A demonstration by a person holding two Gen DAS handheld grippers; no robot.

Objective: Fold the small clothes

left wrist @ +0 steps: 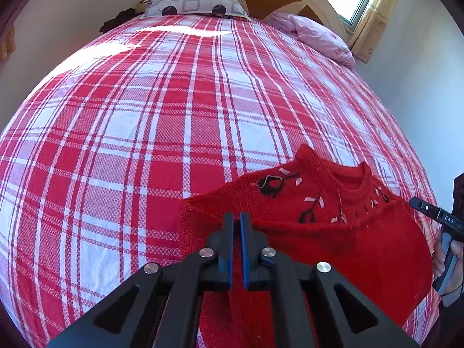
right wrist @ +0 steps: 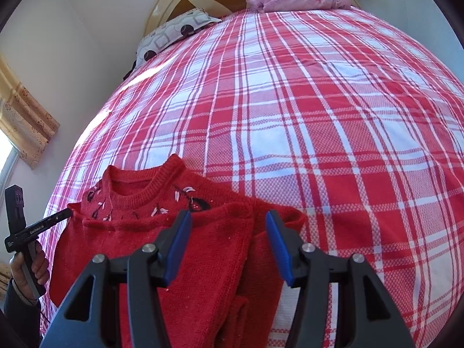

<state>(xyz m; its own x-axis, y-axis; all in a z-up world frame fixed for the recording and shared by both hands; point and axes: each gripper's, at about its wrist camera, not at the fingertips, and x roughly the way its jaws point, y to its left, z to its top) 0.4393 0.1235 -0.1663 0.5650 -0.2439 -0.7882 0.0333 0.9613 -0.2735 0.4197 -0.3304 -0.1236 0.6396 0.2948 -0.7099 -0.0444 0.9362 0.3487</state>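
Sweater (left wrist: 333,226), red knit with embroidered flowers at the neck, lies near your edge of the plaid bedspread (left wrist: 145,116), neckline toward the headboard. One side panel is already turned over the front, so you are mid-fold, by my reading somewhere between the side folds and the final halving.

Your left gripper (left wrist: 236,220) has its blue pads all but touching. The tips sit over the knit's left edge, but whether fabric is pinched between them cannot be told from either view. Treat it as closed, contents uncertain.

Your right gripper (right wrist: 229,220) stands about half open, nothing between the pads; the folded-in panel lies just beneath the gap. It looks free of the cloth, hovering above it.

Next move, as I judge it: settle which flap comes next. If the left side has yet to come in, confirm the left pinch holds a single layer before lifting. Bring the right gripper down onto a hem or panel edge and close firmly; knit this thick sags and slides.

Risk: dragging the folded panel out of line.
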